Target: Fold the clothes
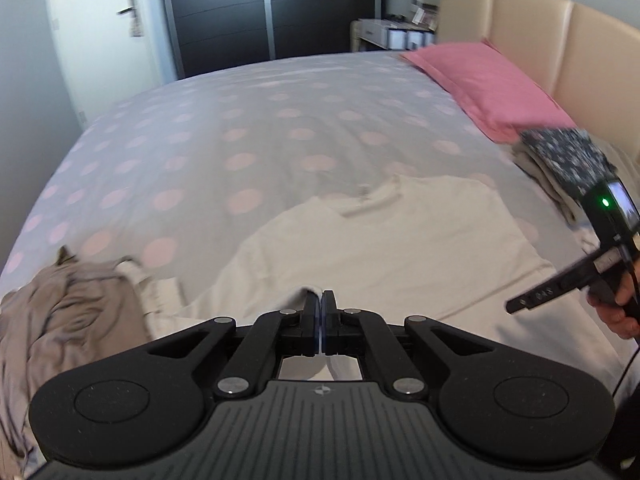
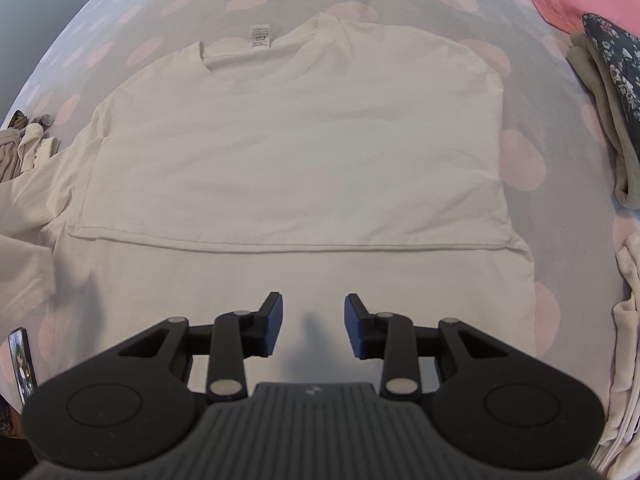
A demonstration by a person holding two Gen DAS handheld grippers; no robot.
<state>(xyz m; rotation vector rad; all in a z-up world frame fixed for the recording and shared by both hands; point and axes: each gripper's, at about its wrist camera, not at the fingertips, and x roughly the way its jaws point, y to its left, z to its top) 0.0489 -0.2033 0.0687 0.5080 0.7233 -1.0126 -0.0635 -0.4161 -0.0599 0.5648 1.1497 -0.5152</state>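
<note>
A cream T-shirt (image 2: 296, 148) lies flat on the dotted bedspread, collar and label at the far end, its lower part folded up so a hem runs straight across. In the left wrist view the same T-shirt (image 1: 384, 240) spreads ahead, and my left gripper (image 1: 321, 300) is shut on a pinch of its cloth at the near left edge. My right gripper (image 2: 313, 312) hovers open over the shirt's near portion, nothing between its fingers. The right gripper's body (image 1: 600, 248) shows at the right of the left wrist view, held by a hand.
A crumpled beige garment (image 1: 68, 312) lies left of the shirt. Folded clothes with a dark floral piece (image 2: 616, 80) are stacked at the right, below a pink pillow (image 1: 488, 84). More white cloth (image 2: 628, 320) lies near right. A phone (image 2: 22, 364) rests at the near left.
</note>
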